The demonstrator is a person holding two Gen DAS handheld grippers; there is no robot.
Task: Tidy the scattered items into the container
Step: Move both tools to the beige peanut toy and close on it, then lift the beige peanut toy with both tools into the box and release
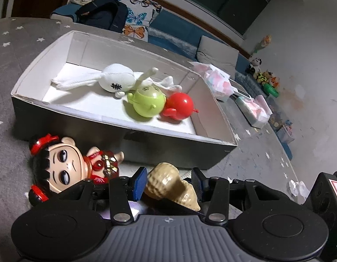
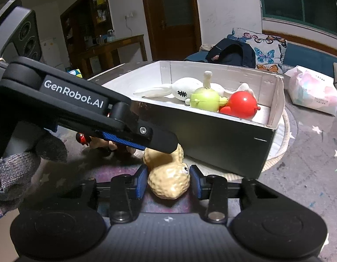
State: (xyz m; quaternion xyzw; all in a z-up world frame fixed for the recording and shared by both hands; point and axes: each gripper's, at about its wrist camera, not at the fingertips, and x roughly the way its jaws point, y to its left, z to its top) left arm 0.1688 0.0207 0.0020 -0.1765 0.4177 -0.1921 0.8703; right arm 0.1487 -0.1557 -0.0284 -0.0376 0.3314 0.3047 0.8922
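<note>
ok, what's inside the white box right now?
Inside the box: a white plush bunny, a green ball toy and a red ball toy, bunched together at one end. The near wall hides part of the floor in the right wrist view.

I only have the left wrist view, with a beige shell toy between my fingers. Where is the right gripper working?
Observer: The right gripper has its fingers on either side of what looks like the same beige shell toy, at the end nearest its camera.
Operator: Is it gripping the toy?
Observer: The pads sit close against it on both sides. I can't tell whether they press.
Operator: Anything on the toy that I can't see?
Observer: It has a small black-and-white eye on the side facing the right wrist camera.
</note>
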